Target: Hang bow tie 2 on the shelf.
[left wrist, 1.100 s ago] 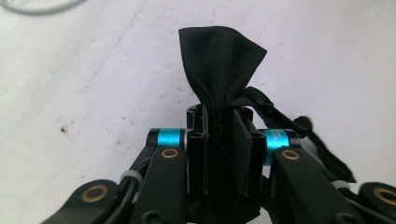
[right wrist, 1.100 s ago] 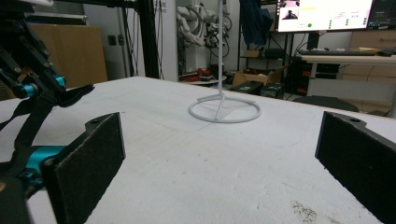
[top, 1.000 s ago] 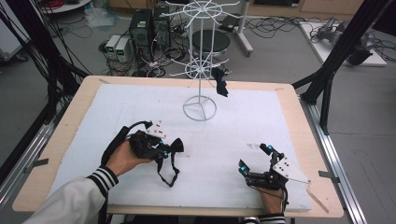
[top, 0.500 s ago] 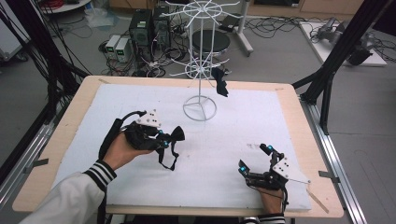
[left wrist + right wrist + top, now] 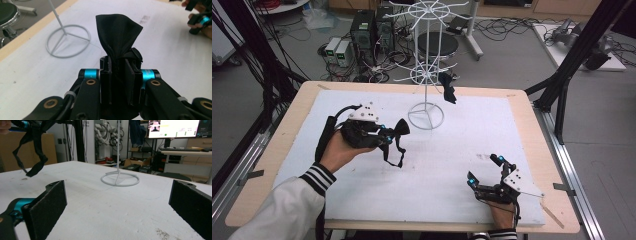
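Step in hand: a black bow tie [image 5: 399,131] is judged to be on its way to the white wire stand [image 5: 426,65] for hanging.
Left gripper [image 5: 388,138]: jaws are clenched on the bow tie's fabric; one wing is seen bunched above the pads in the left gripper view [image 5: 117,37].
Bow tie position: held clear of the table [image 5: 512,105], left of centre, near the stand's ring base; its strap [image 5: 393,155] dangles in a loop below.
Right gripper [image 5: 484,171]: jaws are released, nothing between them; it is rested at the near right of the table.
Already hung: a second dark piece [image 5: 448,91] is seen on a lower hook.
Technique: the strap loop, not the wing, should be presented to a free hook; the free gripper could be used to spread the loop.
Risk: the light stand may be tipped if snagged.
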The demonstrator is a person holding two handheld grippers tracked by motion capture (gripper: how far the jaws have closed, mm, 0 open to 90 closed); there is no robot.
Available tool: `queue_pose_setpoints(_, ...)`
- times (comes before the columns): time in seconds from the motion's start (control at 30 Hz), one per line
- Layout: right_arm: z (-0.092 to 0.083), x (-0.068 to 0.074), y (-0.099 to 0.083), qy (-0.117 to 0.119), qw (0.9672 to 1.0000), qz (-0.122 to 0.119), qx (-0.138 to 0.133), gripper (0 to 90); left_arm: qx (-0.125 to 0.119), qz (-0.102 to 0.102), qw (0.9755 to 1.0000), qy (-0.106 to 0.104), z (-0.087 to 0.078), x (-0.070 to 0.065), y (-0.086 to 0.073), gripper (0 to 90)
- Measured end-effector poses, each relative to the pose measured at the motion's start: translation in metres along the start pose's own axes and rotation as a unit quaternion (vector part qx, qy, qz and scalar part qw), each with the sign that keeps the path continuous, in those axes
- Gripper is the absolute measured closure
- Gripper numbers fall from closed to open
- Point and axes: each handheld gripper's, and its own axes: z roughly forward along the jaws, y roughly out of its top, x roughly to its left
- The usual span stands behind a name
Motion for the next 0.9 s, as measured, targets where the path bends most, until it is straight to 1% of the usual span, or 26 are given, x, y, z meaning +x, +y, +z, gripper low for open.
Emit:
queue_pose_setpoints(0.1, 0.0, 0.0, 0.0, -0.001, 1.0, 0.0, 0.0, 0.7, -0.012, -0.001, 0.9999, 0.006, -0.004, 0.004, 0.005, 76.9)
queue_pose_setpoints(0.27, 0.0, 0.0, 0.0, 0.0, 1.0, 0.0, 0.001, 0.7, -0.021, -0.006, 0.9997, 0.011, -0.007, 0.009, 0.013, 76.9)
queue_pose_setpoints(0.33, 0.0, 0.0, 0.0, 0.0, 1.0, -0.002, -0.001, 0.7, -0.019, -0.003, 0.9997, 0.014, -0.008, 0.011, 0.016, 76.9)
queue_pose_setpoints(0.4, 0.0, 0.0, 0.0, -0.001, 1.0, -0.003, -0.002, 0.7, -0.025, -0.005, 0.9996, 0.015, -0.008, 0.013, 0.018, 76.9)
queue_pose_setpoints(0.5, 0.0, 0.0, 0.0, -0.002, 1.0, -0.002, -0.002, 0.7, -0.028, -0.002, 0.9994, 0.021, -0.009, 0.014, 0.023, 76.9)
queue_pose_setpoints(0.63, 0.0, 0.0, 0.0, -0.002, 1.0, -0.003, -0.002, 0.7, -0.044, 0.0, 0.9987, 0.025, -0.01, 0.016, 0.03, 76.9)
queue_pose_setpoints(0.7, 0.0, 0.001, 0.0, -0.002, 1.0, -0.001, -0.002, 0.7, -0.046, 0.003, 0.9985, 0.028, -0.01, 0.016, 0.033, 76.9)
queue_pose_setpoints(0.87, 0.0, 0.001, 0.0, -0.002, 1.0, -0.004, -0.001, 0.7, -0.05, 0.005, 0.998, 0.039, -0.009, 0.019, 0.042, 76.9)
queue_pose_setpoints(0.9, 0.0, 0.0, 0.0, -0.002, 1.0, -0.007, -0.002, 0.7, -0.054, 0.004, 0.9977, 0.042, -0.009, 0.02, 0.044, 76.9)
